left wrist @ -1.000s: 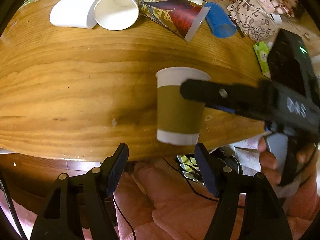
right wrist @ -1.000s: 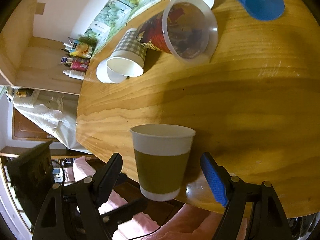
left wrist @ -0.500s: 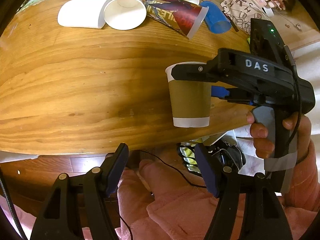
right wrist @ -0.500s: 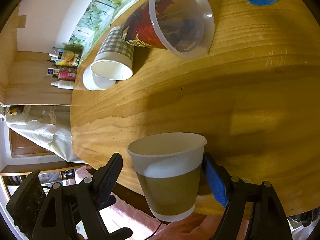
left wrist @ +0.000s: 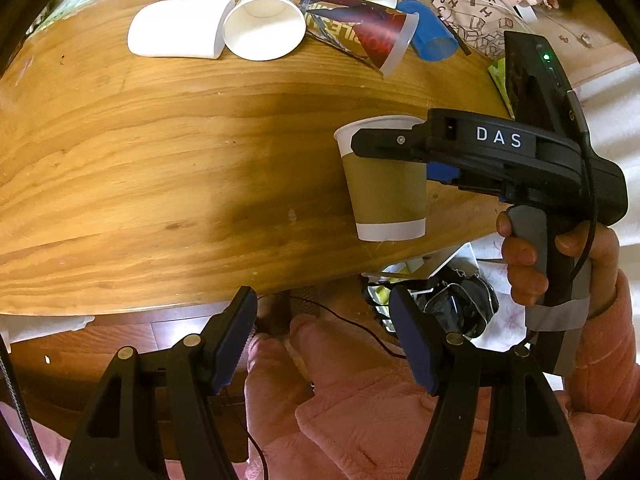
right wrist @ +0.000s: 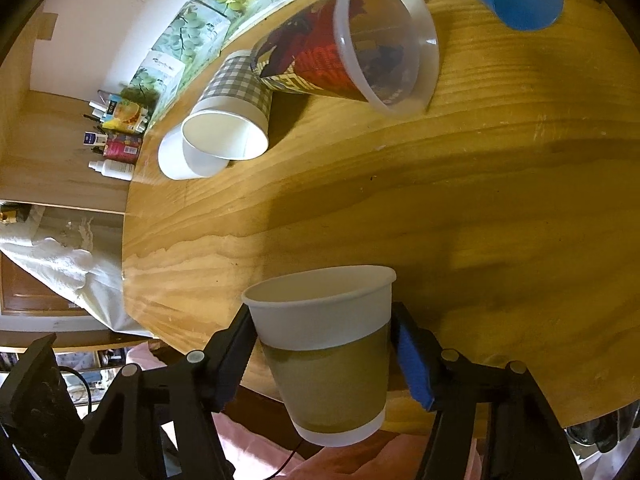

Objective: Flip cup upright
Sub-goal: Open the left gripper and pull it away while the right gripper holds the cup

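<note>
A paper cup (right wrist: 326,354) with a brown sleeve and white rim stands mouth-up between the fingers of my right gripper (right wrist: 324,354), which is shut on its sides. In the left wrist view the same cup (left wrist: 386,188) is upright near the table's front right edge, with the right gripper's black body (left wrist: 500,152) across its rim. I cannot tell if its base touches the wood. My left gripper (left wrist: 324,336) is open and empty, below the table's front edge over a pink sleeve.
At the table's far side lie several cups on their sides: a white one (left wrist: 176,28), a checked one (left wrist: 264,20), a red printed plastic one (left wrist: 360,32) and a blue one (left wrist: 430,36). The round wooden table (left wrist: 160,160) edge runs close in front.
The right gripper has closed in on the cup, which was between open fingers before. The cup now sits closer and higher in its view. The left gripper drew back to the left.
</note>
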Demonstrator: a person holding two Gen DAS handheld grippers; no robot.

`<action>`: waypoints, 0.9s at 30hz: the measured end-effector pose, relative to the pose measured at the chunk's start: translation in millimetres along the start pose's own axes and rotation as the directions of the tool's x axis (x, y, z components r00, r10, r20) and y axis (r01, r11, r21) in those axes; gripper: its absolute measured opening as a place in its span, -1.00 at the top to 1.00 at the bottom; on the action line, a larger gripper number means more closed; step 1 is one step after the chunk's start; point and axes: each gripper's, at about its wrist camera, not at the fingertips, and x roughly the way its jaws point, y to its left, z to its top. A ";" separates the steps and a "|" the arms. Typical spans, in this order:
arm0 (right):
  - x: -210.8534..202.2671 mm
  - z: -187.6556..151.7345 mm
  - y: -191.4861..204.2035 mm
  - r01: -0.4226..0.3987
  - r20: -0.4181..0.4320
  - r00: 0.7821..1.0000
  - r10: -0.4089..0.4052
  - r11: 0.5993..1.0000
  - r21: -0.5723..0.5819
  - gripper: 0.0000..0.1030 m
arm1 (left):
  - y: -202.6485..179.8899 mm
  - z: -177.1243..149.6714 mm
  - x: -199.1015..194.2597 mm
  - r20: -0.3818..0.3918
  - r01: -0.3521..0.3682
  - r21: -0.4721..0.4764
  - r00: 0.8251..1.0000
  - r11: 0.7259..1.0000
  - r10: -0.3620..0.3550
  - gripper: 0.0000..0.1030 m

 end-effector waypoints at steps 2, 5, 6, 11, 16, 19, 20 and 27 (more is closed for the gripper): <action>-1.2 -1.7 3.1 0.004 0.017 1.000 -0.004 1.000 -0.002 -0.28 | 2.7 -1.7 -2.7 -0.001 0.001 0.009 1.000 1.000 -0.001 -0.40; -5.5 -5.6 9.6 0.019 0.055 0.998 -0.018 1.000 -0.016 -0.27 | 4.6 -3.8 -5.6 0.000 0.004 0.026 1.000 1.000 -0.004 -0.40; -7.8 -7.7 12.8 0.023 0.074 0.997 -0.021 0.999 -0.023 -0.27 | 6.3 -5.6 -6.5 0.000 0.004 0.032 1.000 0.999 -0.004 -0.40; -17.2 -16.4 25.5 0.048 0.152 0.988 -0.038 0.997 -0.060 -0.27 | 7.4 -9.0 -12.3 0.020 0.000 0.071 1.000 0.997 -0.001 -0.40; -27.2 -28.9 39.0 0.087 0.260 0.964 -0.056 0.990 -0.110 -0.27 | 10.6 -14.2 -19.5 0.065 -0.018 0.107 0.998 0.994 0.011 -0.40; -32.3 -36.4 45.8 0.114 0.326 0.943 -0.064 0.984 -0.134 -0.27 | 14.5 -16.1 -24.1 0.091 -0.029 0.125 0.996 0.992 0.018 -0.40; -33.7 -38.4 47.5 0.122 0.344 0.936 -0.067 0.982 -0.142 -0.27 | 14.9 -16.7 -25.5 0.100 -0.030 0.130 0.995 0.991 0.017 -0.40; -38.9 -55.4 62.5 0.175 0.510 0.858 -0.054 0.966 -0.192 -0.27 | 22.0 -17.6 -41.9 0.183 -0.051 0.157 0.983 0.986 0.021 -0.40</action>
